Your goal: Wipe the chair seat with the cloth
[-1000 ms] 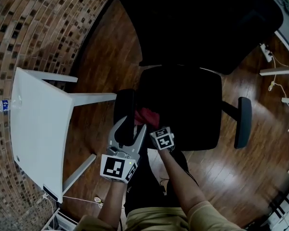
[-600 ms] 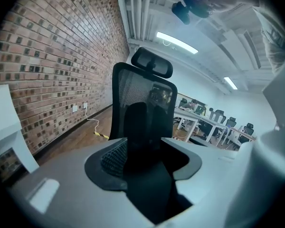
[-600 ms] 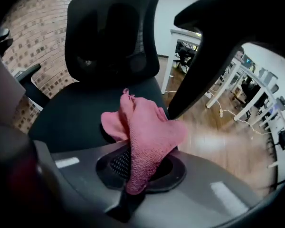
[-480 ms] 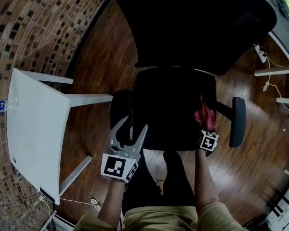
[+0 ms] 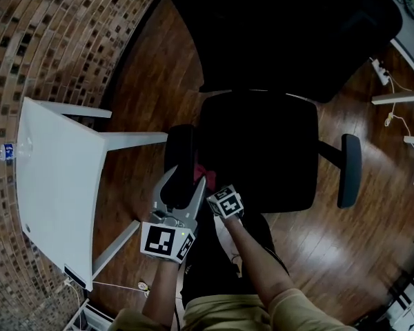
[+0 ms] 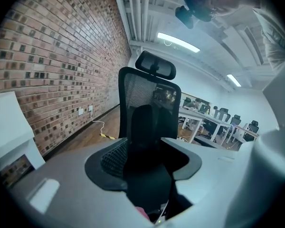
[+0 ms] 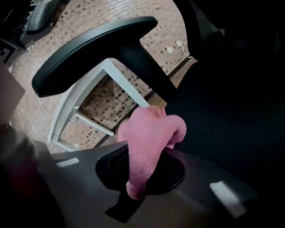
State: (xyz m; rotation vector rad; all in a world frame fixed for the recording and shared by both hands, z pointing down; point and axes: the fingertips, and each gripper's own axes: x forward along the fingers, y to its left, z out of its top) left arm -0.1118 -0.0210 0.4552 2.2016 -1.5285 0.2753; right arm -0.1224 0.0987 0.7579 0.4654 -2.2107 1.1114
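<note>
Right claw [image 7: 141, 172] pinches the pink cloth [image 7: 149, 134], which is bunched just ahead of its tips at the seat's [image 5: 262, 150] left edge, beside the armrest [image 5: 179, 158]. Left claw [image 5: 185, 179] gapes wide about the armrest's near end, clamping nothing. Best to press the cloth flat and sweep across the seat in overlapping passes.

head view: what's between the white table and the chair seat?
One black armrest, over the wood floor; the pink cloth sits at the seat edge. Head view shows it.
</note>
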